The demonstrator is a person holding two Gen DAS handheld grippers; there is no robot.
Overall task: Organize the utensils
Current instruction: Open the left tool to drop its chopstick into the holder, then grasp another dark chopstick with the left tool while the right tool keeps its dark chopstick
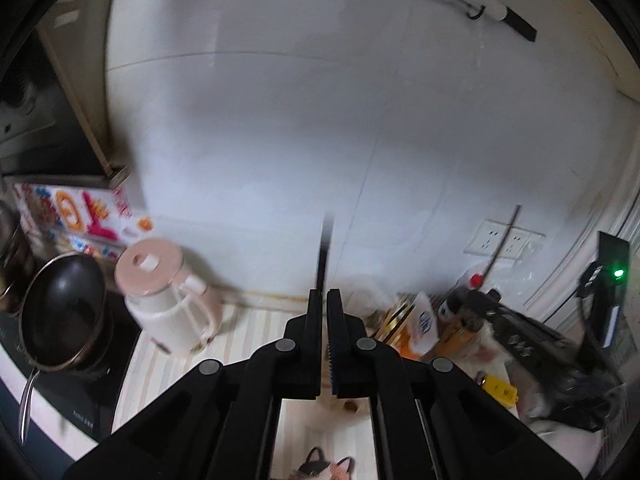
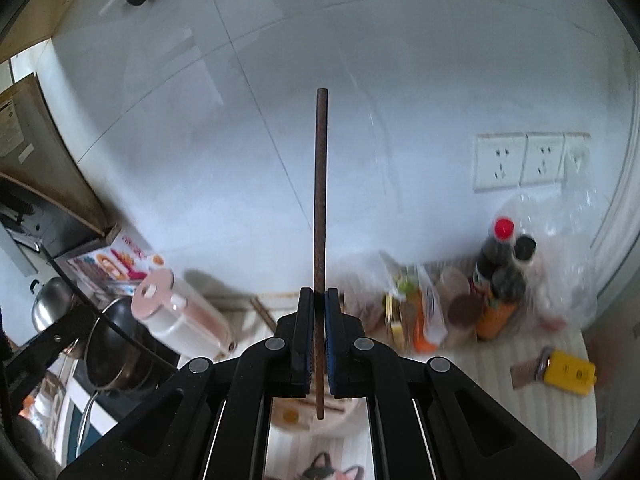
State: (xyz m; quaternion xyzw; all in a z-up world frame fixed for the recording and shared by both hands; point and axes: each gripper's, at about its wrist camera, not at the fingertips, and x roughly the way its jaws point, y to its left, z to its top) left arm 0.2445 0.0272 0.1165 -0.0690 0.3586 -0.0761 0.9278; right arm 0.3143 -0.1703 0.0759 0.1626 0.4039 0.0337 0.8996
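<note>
My left gripper [image 1: 324,294] is shut on a thin dark chopstick [image 1: 325,248], which sticks up past the jaws towards the white tiled wall. My right gripper [image 2: 319,292] is shut on a long brown chopstick [image 2: 321,184]. That chopstick runs straight up between the pads, and its lower end hangs over a white round dish [image 2: 296,420]. In the left wrist view the right hand's chopstick [image 1: 505,236] shows at the far right. In the right wrist view a thin dark stick [image 2: 120,322] crosses the pan at the left. Both grippers are raised well above the counter.
On the striped counter cloth [image 1: 256,320] stand a pink-lidded jug [image 1: 168,296] and a dark pan [image 1: 64,312] on a cooktop at the left. Bottles [image 2: 500,272], food packets [image 2: 424,312] and a yellow object [image 2: 570,372] crowd the right. Wall sockets [image 2: 528,160] sit above them.
</note>
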